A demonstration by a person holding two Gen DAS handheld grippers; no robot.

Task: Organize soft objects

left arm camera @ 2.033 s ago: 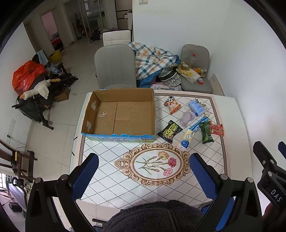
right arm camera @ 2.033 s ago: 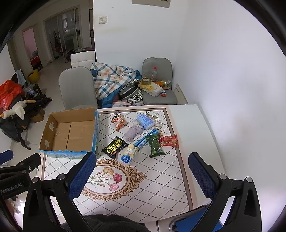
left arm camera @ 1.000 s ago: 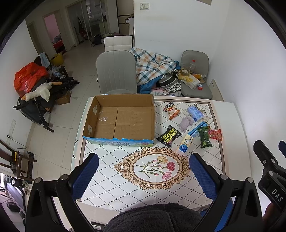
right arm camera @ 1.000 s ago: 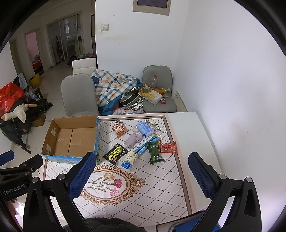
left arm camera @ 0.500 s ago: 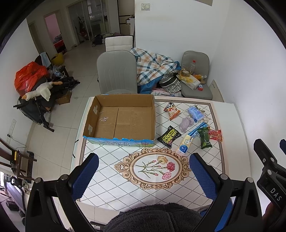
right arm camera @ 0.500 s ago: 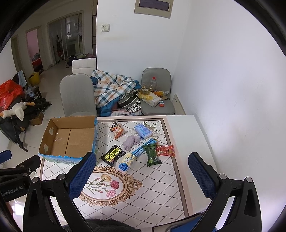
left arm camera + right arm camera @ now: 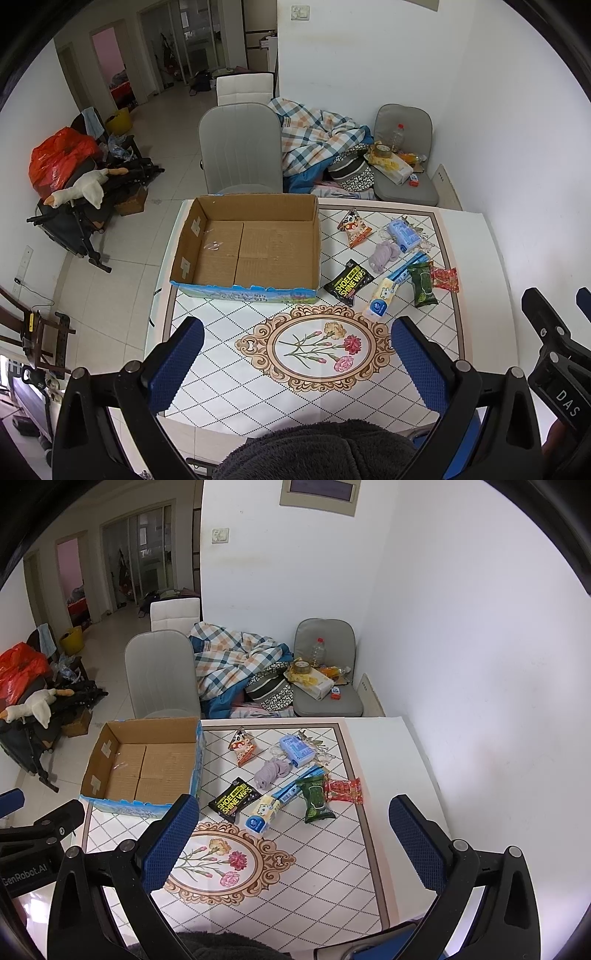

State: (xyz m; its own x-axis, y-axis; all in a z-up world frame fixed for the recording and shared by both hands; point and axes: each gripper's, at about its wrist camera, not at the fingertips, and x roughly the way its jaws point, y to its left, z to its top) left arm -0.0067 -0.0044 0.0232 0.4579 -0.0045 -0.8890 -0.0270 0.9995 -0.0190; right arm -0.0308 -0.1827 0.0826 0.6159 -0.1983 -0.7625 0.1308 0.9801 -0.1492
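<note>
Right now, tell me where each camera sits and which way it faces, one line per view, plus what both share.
Left wrist: sits on the left gripper, high above the table's near edge, looking down across it at the cardboard box; its open jaws, a fuzzy dark sleeve and the right gripper's side show.
Right wrist: sits on the right gripper, further right, facing the same way; its open jaws and the left gripper's side show.
Shared: box, black wipes pack, lilac socks, grey chair.

On the table stood one open brown cardboard box (image 7: 251, 251) beside one lilac rolled cloth (image 7: 384, 254). There were seven soft packets (image 7: 314, 797). Two grey padded chairs (image 7: 240, 147) stood behind.
</note>
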